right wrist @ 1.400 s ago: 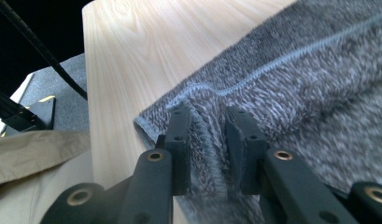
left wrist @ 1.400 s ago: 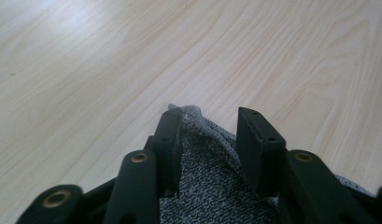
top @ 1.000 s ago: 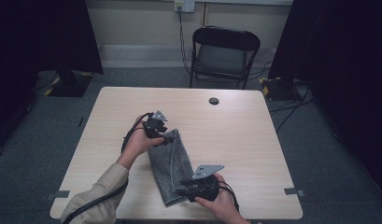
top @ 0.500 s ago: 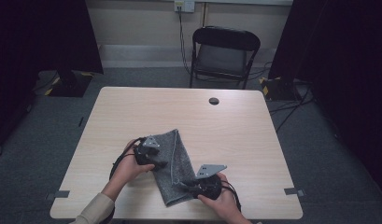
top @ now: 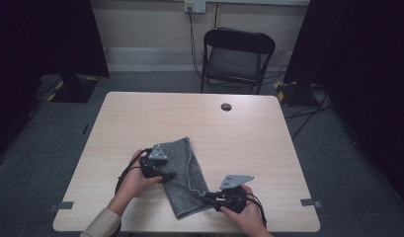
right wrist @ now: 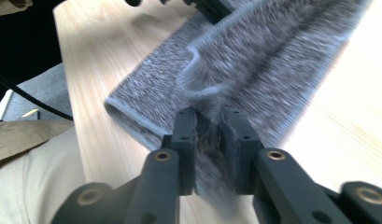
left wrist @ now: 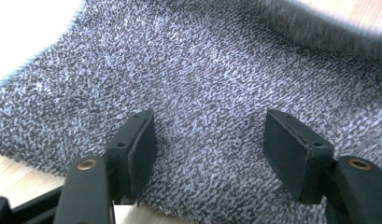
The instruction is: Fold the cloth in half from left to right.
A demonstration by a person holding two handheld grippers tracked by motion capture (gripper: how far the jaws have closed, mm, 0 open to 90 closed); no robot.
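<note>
We are pinching an edge of the grey knitted cloth [top: 187, 175] between the closed jaws of our right gripper [right wrist: 208, 126], while our left gripper [left wrist: 207, 140] is hovering spread apart over its surface.

Light wood table [top: 140, 118]; folded grey knit cloth [top: 189, 182] lying near front edge.
</note>
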